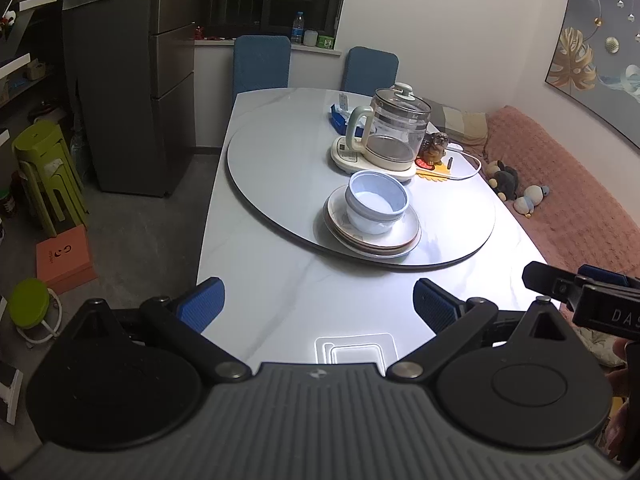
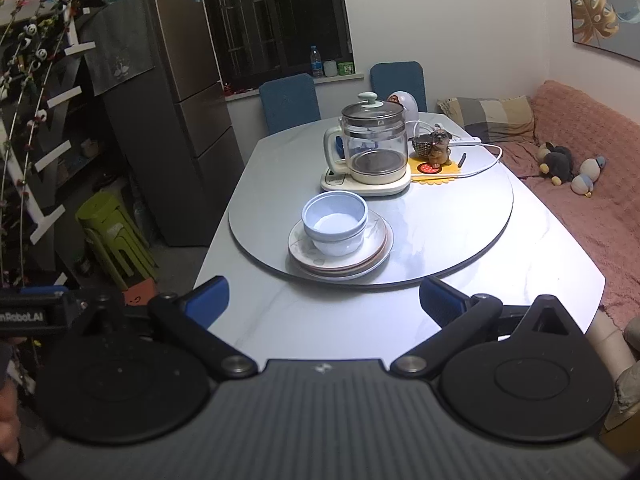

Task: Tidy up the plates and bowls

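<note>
Stacked light-blue bowls point(image 1: 376, 204) point(image 2: 335, 224) sit nested on a stack of white plates point(image 1: 404, 238) point(image 2: 372, 254) at the near edge of the round turntable point(image 1: 280, 184) point(image 2: 460, 224). My left gripper point(image 1: 318, 304) is open and empty, held above the table's near edge, well short of the stack. My right gripper point(image 2: 324, 300) is open and empty too, also short of the stack. The right gripper's body shows at the right edge of the left wrist view point(image 1: 592, 300).
A glass kettle on its base point(image 1: 384, 136) point(image 2: 370, 152), a dog figurine point(image 1: 434, 148) point(image 2: 438, 146) and a cable stand behind the stack. Blue chairs point(image 1: 262, 64) at the far side, a pink sofa point(image 1: 580, 184) to the right, fridge point(image 1: 132, 80) and green stools point(image 1: 48, 176) to the left.
</note>
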{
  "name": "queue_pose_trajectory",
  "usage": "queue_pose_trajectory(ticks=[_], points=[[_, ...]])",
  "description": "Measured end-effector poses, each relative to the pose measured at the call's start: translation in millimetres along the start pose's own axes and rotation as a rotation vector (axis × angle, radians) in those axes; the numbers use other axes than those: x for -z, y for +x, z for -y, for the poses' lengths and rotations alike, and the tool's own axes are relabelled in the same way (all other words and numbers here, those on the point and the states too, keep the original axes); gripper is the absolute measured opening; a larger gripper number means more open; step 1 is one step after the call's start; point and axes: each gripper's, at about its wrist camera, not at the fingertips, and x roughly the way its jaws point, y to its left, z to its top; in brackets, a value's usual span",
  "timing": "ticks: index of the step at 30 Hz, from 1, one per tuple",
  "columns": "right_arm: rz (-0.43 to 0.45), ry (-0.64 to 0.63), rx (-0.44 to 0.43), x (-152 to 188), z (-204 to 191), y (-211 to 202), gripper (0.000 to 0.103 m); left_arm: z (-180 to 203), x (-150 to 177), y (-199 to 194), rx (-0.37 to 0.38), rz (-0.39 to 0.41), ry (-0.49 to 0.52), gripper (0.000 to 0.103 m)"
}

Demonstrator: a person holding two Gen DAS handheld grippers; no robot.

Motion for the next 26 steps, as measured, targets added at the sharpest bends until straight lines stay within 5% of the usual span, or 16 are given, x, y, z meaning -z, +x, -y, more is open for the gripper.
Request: queue_pose_trajectory(ticks=[26], points=[[-0.023, -0.015, 0.007, 10, -12, -3, 0.103, -3, 11, 7, -0.017, -0.01, -0.006, 0.102]])
